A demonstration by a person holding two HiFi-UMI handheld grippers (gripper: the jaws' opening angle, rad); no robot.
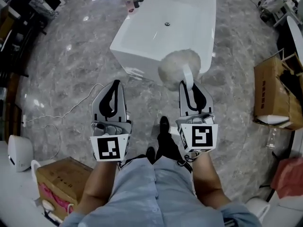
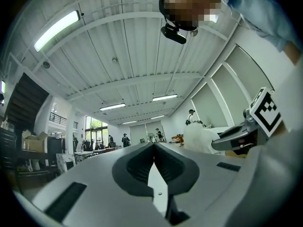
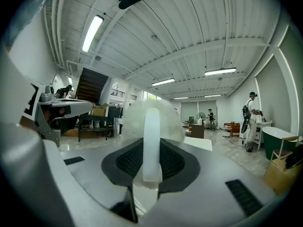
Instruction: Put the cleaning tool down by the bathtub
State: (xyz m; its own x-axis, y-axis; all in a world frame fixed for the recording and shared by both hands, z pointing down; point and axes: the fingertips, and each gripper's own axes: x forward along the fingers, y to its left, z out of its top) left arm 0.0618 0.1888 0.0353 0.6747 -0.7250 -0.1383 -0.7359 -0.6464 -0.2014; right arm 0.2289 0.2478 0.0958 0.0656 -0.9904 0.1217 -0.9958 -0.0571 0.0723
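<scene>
Fluffy white cleaning tool point(image 1: 179, 66) with a white plastic handle: we hold it by that handle, clamped in our right claw point(image 1: 188, 83), its head close to the near end of the white bathtub point(image 1: 161, 30). Our left claw point(image 1: 115, 83) is closed, empty.

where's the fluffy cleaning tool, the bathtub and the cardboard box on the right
cleaning tool point(image 1: 177, 66), head view, on its fluffy head
bathtub point(image 1: 136, 56), head view, on its near end wall
cardboard box point(image 1: 269, 91), head view, on its side panel
</scene>
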